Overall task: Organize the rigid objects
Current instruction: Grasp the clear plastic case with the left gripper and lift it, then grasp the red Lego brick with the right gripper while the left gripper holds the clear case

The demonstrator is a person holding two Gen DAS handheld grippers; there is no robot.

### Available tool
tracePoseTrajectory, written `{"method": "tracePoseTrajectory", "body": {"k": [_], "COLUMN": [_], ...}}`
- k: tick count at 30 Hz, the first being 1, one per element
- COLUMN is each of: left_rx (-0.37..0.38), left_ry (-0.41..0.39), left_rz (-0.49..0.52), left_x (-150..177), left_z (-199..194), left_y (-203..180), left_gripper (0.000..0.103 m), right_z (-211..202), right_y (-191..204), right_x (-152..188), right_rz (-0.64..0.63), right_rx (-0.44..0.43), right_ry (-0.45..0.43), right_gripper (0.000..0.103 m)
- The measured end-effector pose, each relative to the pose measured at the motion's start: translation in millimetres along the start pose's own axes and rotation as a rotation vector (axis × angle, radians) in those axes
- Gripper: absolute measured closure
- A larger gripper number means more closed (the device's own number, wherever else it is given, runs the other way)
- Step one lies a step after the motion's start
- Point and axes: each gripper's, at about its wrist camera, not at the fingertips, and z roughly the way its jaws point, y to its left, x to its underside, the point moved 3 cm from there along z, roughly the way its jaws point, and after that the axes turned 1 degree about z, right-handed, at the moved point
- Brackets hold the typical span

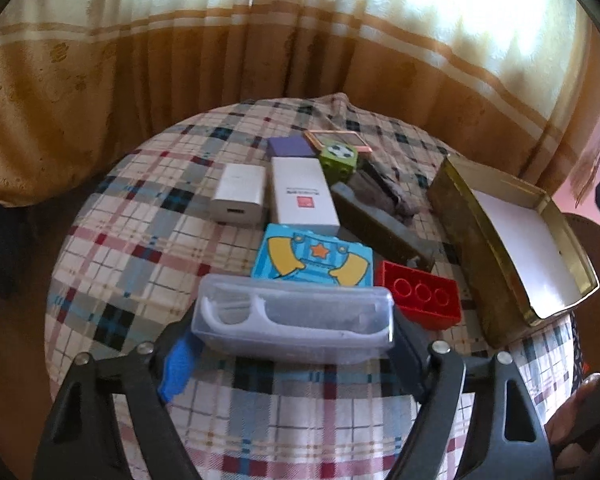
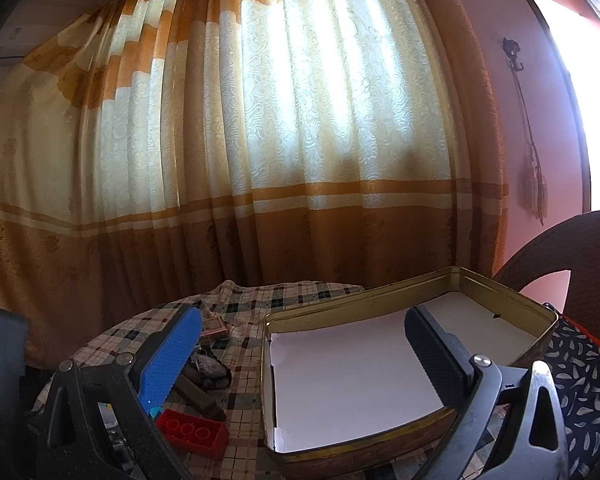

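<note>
Left tongs (image 1: 294, 340) are clenched on a clear case (image 1: 294, 322) of white floss picks, one finger at each short end, holding it level above the checked cloth (image 1: 112, 216) at the near edge of the table. Right tongs (image 2: 304, 352) hang released, jaws wide apart and holding nothing, over the near part of the tin (image 2: 500, 286), which sits at the table's right side with a white sheet lining its floor.

The case looks light, stiff and smooth, thin plastic that would likely slip if the squeeze eases and might flex or pop its lid if pinched hard. The end-to-end hold seems sound; the ends are probably the stiffest place to press.

Beyond the case, still loose on the cloth, lie a blue block (image 1: 312, 258), a red brick (image 1: 420, 294), two white boxes, one small (image 1: 240, 196) and one tall (image 1: 302, 194), a purple pad (image 1: 290, 146), a green cube (image 1: 338, 162), a pink-rimmed card (image 1: 342, 138) and a dark bar (image 1: 380, 222). All look rigid and easy to pinch across their flat sides.

Judging by the bare tin, sorting has hardly begun, and the case seems bound for it. Its wall stands high, so the case must clear the rim before lowering.
</note>
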Motion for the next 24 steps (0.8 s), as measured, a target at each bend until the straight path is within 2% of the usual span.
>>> {"method": "tracePoseTrajectory", "body": {"k": [5,7,8,10,12,18,21,24], "left_rx": [-0.043,-0.048,-0.052,-0.059,-0.063,-0.088,-0.093,-0.103], "left_ry": [-0.044,-0.057,-0.065,-0.079,-0.086,-0.111,-0.124,-0.129], "left_rz": [0.000,0.002,0.003,0.000,-0.008,-0.037,-0.054,-0.062], "left_x": [8,9,9,9,9,8,5,4], "left_z": [-14,-21,-23,-29,-32,-40,-44,-45], "left_y": [10,14,15,20,24,41,48,52], "left_gripper": [0.022,0.022,0.022,0.022,0.022,0.022,0.022,0.022], "right_z": [1,0,-1,2,10,31,38,47], "right_y": [1,4,7,15,24,57,77,92], "right_x": [1,3,5,8,14,31,46,63], "right_rz": [0.007,-0.012,-0.027,-0.059,-0.090,-0.199,-0.299,-0.374], "right_rx": [-0.056,-0.105,-0.132,-0.209,-0.297,-0.495,-0.539,-0.541], "right_ry": [0.027,0.047,0.060,0.124,0.208,0.400,0.468,0.533], "right_gripper": [0.001,0.005,0.010,0.044,0.053,0.053,0.053,0.053]}}
